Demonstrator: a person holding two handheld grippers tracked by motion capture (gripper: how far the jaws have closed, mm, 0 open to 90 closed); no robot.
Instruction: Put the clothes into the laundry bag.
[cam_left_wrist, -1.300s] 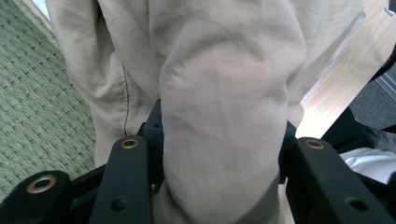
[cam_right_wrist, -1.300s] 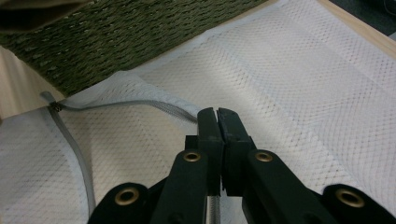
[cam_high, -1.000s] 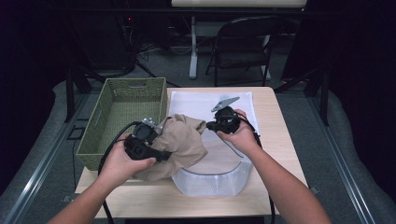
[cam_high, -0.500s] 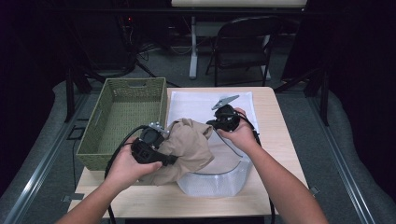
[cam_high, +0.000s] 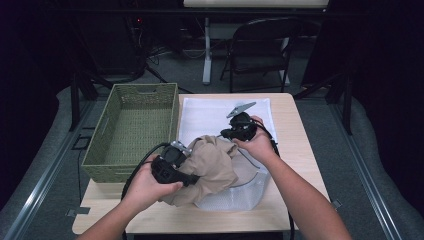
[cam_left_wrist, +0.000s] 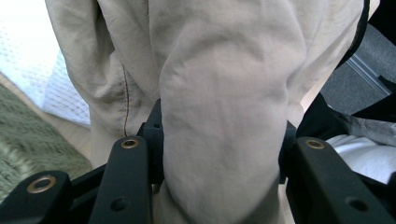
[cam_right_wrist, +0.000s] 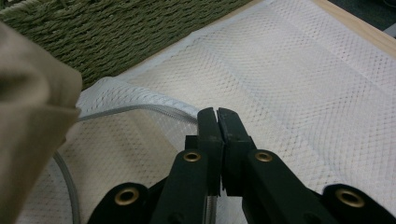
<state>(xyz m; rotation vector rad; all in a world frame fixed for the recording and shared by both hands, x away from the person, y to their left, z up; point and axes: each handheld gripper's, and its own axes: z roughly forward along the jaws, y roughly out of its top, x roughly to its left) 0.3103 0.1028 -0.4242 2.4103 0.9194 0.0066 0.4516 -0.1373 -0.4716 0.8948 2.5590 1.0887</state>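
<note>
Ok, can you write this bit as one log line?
left gripper: shut on beige garment | right gripper: shut on mesh laundry bag rim | wicker basket: empty

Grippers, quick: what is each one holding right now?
Left gripper: shut on the beige garment.
Right gripper: shut on the white mesh laundry bag, at its zippered edge.

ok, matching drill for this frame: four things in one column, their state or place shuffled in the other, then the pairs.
1. left gripper
2. right gripper
3. woven basket
4. beige garment

A. left part of the table, nothing in it
B. bunched up over the mesh bag
C. jaws clamp beige cloth
D. jaws pinch the bag's zipper edge

Pairs: 1-C, 2-D, 3-A, 4-B
</note>
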